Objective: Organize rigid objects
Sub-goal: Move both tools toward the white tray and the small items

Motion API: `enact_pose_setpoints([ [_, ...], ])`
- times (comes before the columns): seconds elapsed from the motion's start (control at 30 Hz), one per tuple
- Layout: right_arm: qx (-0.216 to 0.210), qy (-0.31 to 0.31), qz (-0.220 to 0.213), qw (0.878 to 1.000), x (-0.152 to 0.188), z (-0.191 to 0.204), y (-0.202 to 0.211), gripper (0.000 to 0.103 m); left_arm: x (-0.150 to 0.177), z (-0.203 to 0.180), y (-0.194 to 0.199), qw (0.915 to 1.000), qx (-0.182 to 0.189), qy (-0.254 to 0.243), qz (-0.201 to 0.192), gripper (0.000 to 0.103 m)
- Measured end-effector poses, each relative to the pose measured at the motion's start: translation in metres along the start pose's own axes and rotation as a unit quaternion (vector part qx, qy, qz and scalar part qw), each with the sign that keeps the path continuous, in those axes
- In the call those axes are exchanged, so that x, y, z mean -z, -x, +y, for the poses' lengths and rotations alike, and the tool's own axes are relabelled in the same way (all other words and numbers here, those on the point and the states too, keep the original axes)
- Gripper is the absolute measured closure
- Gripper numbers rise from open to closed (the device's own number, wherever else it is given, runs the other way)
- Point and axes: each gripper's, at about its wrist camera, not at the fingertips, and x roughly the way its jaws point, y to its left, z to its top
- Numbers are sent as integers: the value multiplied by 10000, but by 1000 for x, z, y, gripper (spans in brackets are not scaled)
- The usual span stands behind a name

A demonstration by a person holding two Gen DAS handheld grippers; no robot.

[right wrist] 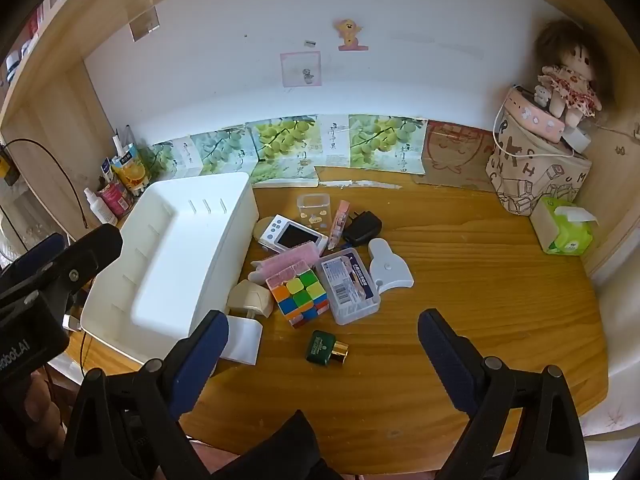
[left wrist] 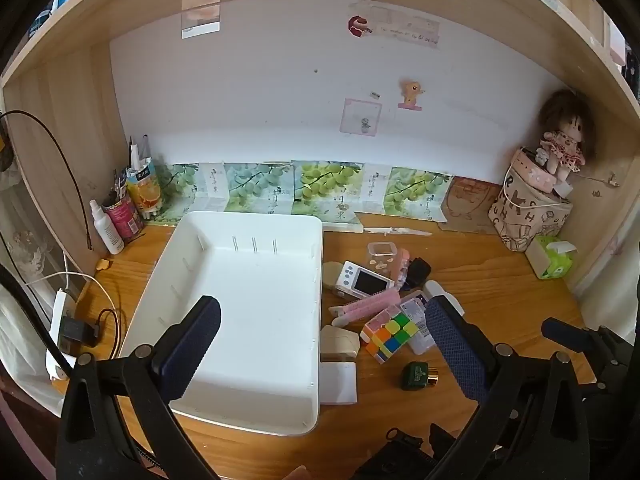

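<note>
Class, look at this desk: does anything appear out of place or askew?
Yes. The white plastic tray is empty, while the multicoloured puzzle cube, clear plastic case and small green bottle lie jumbled beside it on the wooden desk.

Bare desk point(right wrist: 480, 280) right of the clutter point(right wrist: 316, 264) – white tray point(right wrist: 168, 248) walls the left.

1. One white tray point(left wrist: 248, 280).
2. One puzzle cube point(right wrist: 302, 292).
3. One green bottle point(right wrist: 326, 349).
4. One clear box point(right wrist: 347, 286).
5. One black charger point(right wrist: 362, 226).
6. One doll point(right wrist: 568, 80).
7. One tissue pack point(right wrist: 566, 228).
8. Two hand-held grippers: left point(left wrist: 322, 344), right point(right wrist: 323, 354).
</note>
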Motion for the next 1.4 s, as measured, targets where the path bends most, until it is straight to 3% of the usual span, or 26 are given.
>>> enact_pose_setpoints([
  [0.5,-39,14,63,10000,7,-9,5,7,2,-2,8,9996,259,118,-13,1],
  [0.93,-129,-16,352,9993,23,-9,1,7,31,-4,3,9984,105,257,486,1],
  [1.4,-626,-98,536,9965,40,-21,-14,7,47,-5,-4,9951,-256,513,807,1],
])
